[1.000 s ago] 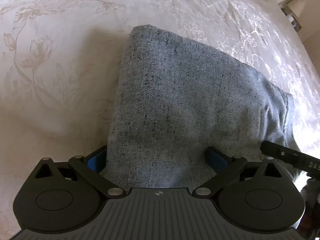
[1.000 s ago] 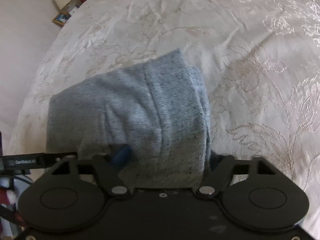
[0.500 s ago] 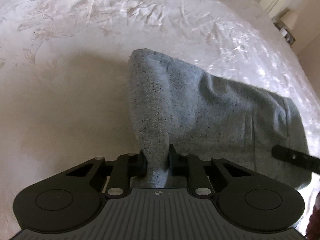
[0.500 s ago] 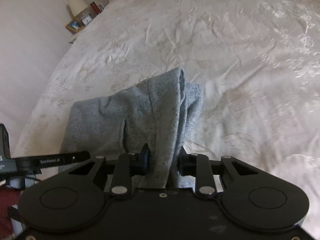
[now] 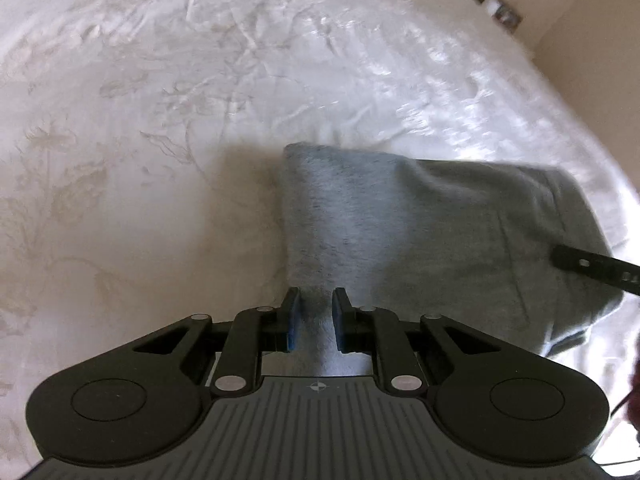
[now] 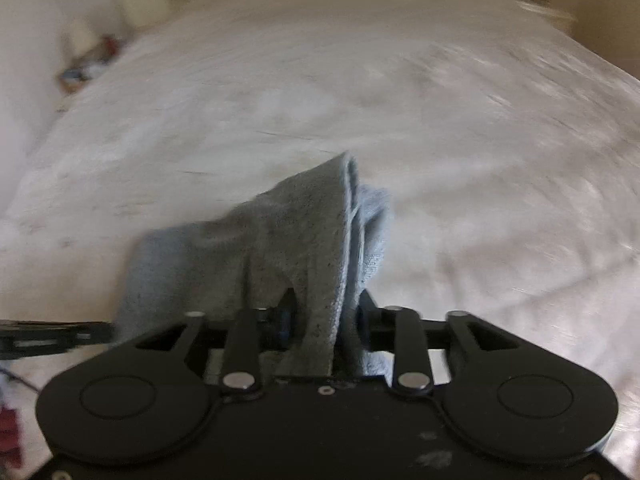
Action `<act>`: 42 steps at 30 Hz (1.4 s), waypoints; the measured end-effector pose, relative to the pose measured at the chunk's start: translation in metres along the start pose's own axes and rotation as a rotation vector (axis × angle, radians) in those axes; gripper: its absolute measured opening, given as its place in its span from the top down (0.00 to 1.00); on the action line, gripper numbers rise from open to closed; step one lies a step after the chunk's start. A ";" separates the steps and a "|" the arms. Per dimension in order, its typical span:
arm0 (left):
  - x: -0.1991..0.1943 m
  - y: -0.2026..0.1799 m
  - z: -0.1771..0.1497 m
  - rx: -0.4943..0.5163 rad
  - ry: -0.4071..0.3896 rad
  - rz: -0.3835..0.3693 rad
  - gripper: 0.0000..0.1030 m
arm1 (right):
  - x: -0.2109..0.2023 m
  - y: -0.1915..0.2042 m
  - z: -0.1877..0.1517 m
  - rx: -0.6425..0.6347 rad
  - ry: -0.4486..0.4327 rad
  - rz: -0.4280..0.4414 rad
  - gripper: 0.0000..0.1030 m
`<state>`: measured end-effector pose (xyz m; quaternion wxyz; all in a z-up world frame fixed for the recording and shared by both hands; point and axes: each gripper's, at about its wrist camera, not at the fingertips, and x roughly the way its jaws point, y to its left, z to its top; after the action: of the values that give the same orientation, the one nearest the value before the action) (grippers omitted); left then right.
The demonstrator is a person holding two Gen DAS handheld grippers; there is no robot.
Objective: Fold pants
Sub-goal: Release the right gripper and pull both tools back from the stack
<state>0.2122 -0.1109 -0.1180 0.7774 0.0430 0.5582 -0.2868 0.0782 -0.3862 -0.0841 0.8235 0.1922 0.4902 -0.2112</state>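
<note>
Left tool [image 5: 313, 319] pinching one corner of the grey pants [image 5: 420, 240]; right tool [image 6: 326, 322] pinching the other corner [image 6: 320, 248]. Pants already folded small, lifted near the tools, far end low over the white bed cover [image 5: 200, 100]. Probably one last fold left, then laying flat.

Setting: a bedroom in a home. The work surface is a wide bed [image 5: 200, 80] covered by a cream bedspread [image 6: 460, 120] with a shiny woven flower pattern, wrinkled in places. Beyond the bed's far corner stands a small bedside stand [image 5: 494, 2] holding blurred small items. A plain beige wall [image 5: 592, 32] rises behind. Daylight glares off the fabric.
</note>
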 end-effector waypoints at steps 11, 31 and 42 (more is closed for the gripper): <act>-0.012 -0.029 -0.044 0.059 0.036 0.031 0.84 | -0.018 0.030 -0.050 -0.146 -0.063 0.064 0.79; 0.016 -0.038 0.032 0.017 -0.036 0.075 0.84 | 0.054 0.027 0.023 -0.131 -0.071 -0.008 0.82; 0.042 -0.032 0.031 0.017 0.008 0.121 0.84 | 0.080 0.011 0.014 -0.086 -0.024 -0.031 0.79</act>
<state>0.2316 -0.1662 -0.1354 0.7906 0.0843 0.5554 -0.2439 0.1289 -0.3973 -0.1476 0.8334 0.1466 0.4918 -0.2051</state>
